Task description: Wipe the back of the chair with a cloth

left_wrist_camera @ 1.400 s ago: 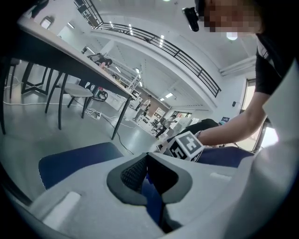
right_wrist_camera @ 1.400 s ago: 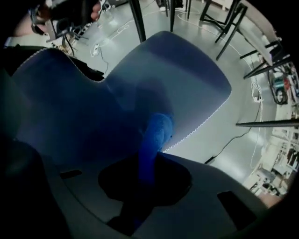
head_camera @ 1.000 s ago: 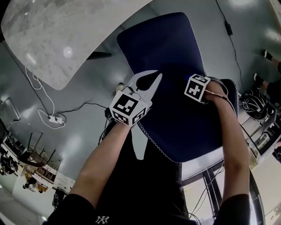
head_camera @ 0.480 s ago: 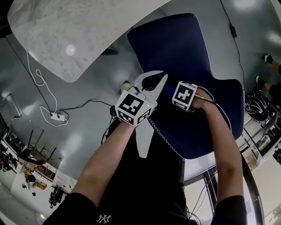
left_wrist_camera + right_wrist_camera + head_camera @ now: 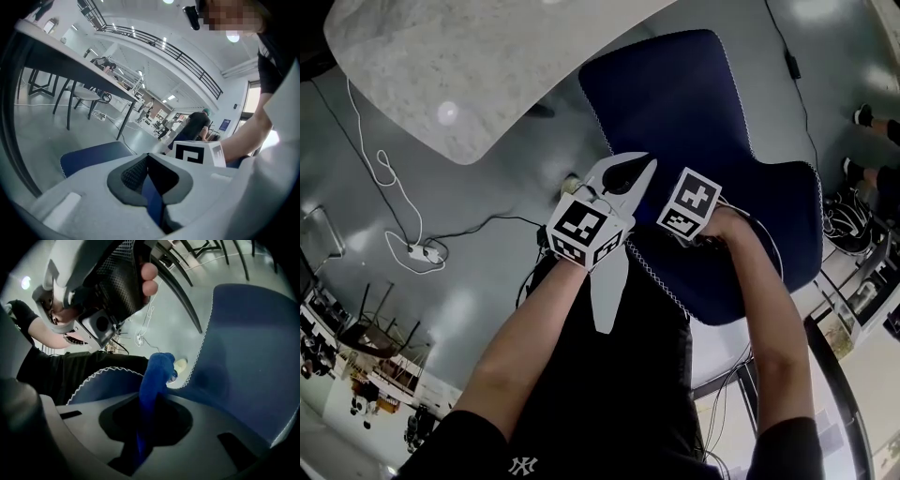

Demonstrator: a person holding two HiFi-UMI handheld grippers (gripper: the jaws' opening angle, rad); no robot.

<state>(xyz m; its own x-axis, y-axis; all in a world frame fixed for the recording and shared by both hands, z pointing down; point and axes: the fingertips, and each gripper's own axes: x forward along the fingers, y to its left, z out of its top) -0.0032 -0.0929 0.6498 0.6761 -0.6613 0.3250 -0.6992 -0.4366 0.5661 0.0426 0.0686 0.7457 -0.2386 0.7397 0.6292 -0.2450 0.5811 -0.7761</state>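
Two grippers close together at the white-stitched side edge of the dark blue chair (image 5: 750, 216), on its back. Left gripper (image 5: 623, 178) closed down to a slit on that edge, a strip of blue fabric pinched between the pads. Right gripper (image 5: 152, 404) just beside it, clamped tight on a bright blue cloth (image 5: 157, 376), bunched and poking out past the jaw tips toward the stitched edge; contact between cloth and chair back not clear. From the head view, cloth hidden under the right gripper. Marbled table (image 5: 441, 75) beyond the seat; white cable (image 5: 384, 178) on the grey floor (image 5: 487, 300), well apart from the chair.
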